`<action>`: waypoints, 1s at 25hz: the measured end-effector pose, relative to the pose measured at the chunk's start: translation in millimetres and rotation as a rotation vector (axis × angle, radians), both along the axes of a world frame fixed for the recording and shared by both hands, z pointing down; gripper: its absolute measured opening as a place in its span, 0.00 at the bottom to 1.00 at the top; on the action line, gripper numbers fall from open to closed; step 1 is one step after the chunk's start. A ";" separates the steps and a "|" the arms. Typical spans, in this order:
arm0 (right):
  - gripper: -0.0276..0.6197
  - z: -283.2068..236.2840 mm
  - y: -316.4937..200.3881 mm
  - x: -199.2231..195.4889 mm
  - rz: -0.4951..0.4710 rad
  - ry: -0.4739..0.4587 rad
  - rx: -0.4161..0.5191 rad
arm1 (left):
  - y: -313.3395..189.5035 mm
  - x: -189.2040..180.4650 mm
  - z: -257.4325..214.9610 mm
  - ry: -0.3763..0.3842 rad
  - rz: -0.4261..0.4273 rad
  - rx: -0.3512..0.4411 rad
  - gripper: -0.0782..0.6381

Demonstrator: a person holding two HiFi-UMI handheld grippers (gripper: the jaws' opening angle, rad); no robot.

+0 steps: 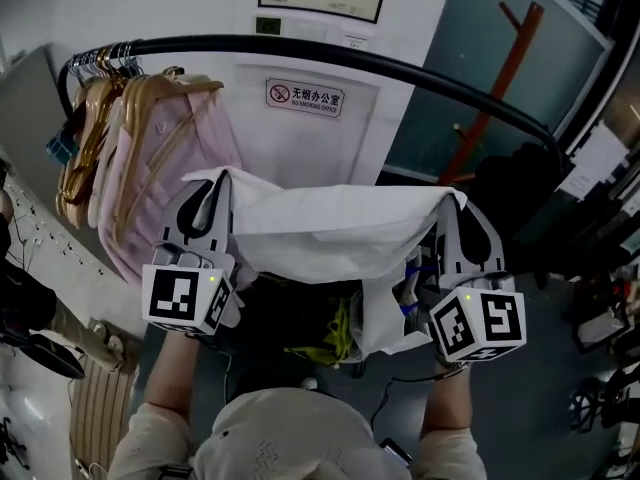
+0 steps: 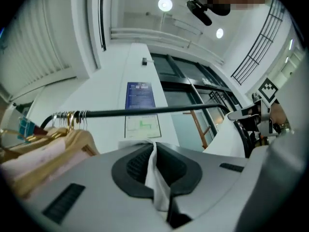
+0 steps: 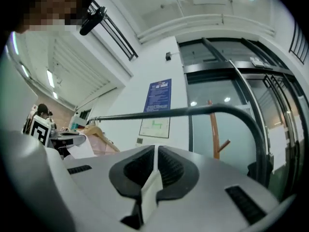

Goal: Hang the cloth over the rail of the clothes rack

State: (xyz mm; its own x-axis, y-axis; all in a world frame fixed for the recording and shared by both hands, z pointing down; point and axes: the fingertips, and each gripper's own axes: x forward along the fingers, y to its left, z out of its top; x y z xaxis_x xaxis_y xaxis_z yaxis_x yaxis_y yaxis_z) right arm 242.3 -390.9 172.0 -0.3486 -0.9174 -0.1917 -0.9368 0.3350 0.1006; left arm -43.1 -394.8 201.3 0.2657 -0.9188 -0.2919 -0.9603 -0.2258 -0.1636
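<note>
A: Head view?
B: Left gripper [image 1: 215,193] and right gripper [image 1: 455,208] each pinch one upper corner of the white cloth [image 1: 330,223], which is stretched between them; the black rail [image 1: 330,53] runs beyond both tips.
A: Left gripper view?
B: Jaws closed on a cloth fold; rail ahead, above the tips.
A: Right gripper view?
B: Jaws likewise clamped on cloth; rail crosses beyond the tips.

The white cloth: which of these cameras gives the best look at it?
The head view. It shows the white cloth spread wide between the left gripper and the right gripper, not yet over the black rail. Each gripper view shows mostly a thin pinched edge of it between that gripper's shut jaws.
</note>
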 end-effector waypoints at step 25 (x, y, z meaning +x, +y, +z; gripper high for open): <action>0.08 -234.0 -22.5 -5.3 0.106 0.045 0.404 | -39.5 -18.0 -237.6 -0.172 0.000 0.461 0.13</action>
State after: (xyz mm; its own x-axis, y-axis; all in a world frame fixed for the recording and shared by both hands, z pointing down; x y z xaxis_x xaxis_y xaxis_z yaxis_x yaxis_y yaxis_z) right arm 237.1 -413.4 -62.0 -0.2723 -0.8031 -0.5301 -0.9558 0.1621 0.2454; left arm -61.1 -434.2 -36.2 0.3458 -0.7043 -0.6200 -0.9107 -0.0929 -0.4024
